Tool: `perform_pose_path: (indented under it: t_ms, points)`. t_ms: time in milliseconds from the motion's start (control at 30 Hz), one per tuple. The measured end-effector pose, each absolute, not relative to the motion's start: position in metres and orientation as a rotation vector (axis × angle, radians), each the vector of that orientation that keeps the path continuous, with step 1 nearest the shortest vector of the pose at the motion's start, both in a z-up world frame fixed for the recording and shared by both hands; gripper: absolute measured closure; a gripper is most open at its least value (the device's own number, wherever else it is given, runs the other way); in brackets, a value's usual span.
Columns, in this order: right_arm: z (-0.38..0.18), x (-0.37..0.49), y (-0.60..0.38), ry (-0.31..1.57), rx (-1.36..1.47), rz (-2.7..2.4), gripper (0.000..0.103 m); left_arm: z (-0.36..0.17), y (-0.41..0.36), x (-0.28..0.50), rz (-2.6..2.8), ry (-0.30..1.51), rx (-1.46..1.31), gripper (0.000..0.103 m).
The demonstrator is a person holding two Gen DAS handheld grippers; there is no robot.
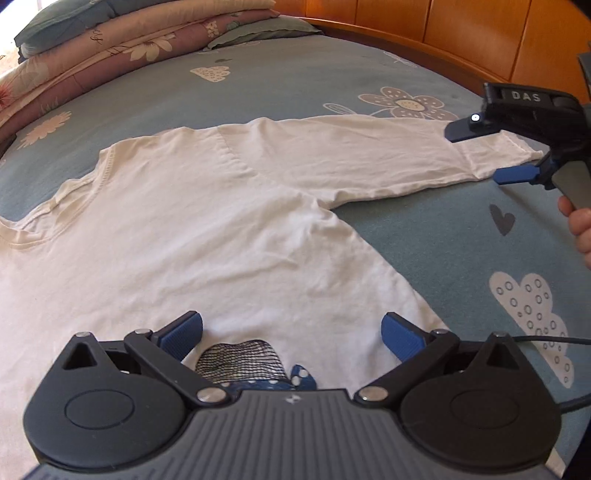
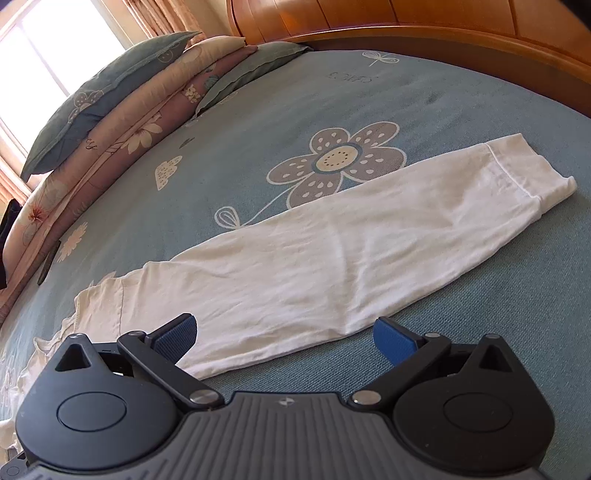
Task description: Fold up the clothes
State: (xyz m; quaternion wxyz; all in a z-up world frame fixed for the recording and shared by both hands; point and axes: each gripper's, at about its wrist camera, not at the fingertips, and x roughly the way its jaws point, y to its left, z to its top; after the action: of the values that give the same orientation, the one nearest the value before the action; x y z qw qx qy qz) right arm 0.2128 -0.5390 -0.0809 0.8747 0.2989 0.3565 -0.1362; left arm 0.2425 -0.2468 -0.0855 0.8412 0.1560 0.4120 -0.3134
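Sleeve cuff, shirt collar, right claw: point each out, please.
Sleeve cuff [image 2: 517,173], right wrist view, on the hemmed end.
Shirt collar [image 1: 79,184], left wrist view, on the ribbed neckline.
Right claw [image 1: 484,153], left wrist view, between its fingertips.

The blue bedsheet [image 2: 480,325] lies bare on the near side of the white shirt's [image 1: 192,221] outstretched sleeve [image 2: 332,251], and again beyond it up to the wooden headboard [image 2: 443,33]; a gripper could pass along either strip. Stacked pillows and quilts [image 2: 122,122] wall off the far left edge. The right gripper [image 1: 491,155], spread wide, crowds the sleeve's cuff end. A dark netted item [image 1: 240,358], possibly clothing, lies close beneath the left gripper [image 1: 291,332]
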Motion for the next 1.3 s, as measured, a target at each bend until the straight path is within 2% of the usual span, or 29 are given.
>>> perform_pose_path:
  t_ms: [267, 500, 633, 800, 1067, 1300]
  points:
    - [-0.075, 0.211, -0.536, 0.716, 0.619, -0.263, 0.0, -0.071, -0.215, 0.208, -0.589, 0.771, 0.364, 0.001]
    - [-0.074, 0.21, -0.534, 0.718, 0.637, -0.249, 0.0, -0.095, -0.19, 0.188, -0.521, 0.896, 0.288, 0.001]
    - [-0.073, 0.211, -0.528, 0.719, 0.629, -0.239, 0.0, -0.09, -0.192, 0.154, -0.593, 0.897, 0.301, 0.001]
    - [-0.068, 0.214, -0.505, 0.721, 0.575, -0.184, 0.0, -0.069, -0.184, 0.125, -0.606, 0.788, 0.316, 0.001]
    - [-0.037, 0.204, -0.452, 0.684, 0.377, -0.039, 0.0, -0.085, -0.147, 0.116, -0.56, 0.974, 0.081, 0.001]
    - [-0.003, 0.144, -0.395, 0.647, 0.422, 0.313, 0.0, -0.047, -0.107, 0.09, -0.511, 0.849, 0.087, 0.001]
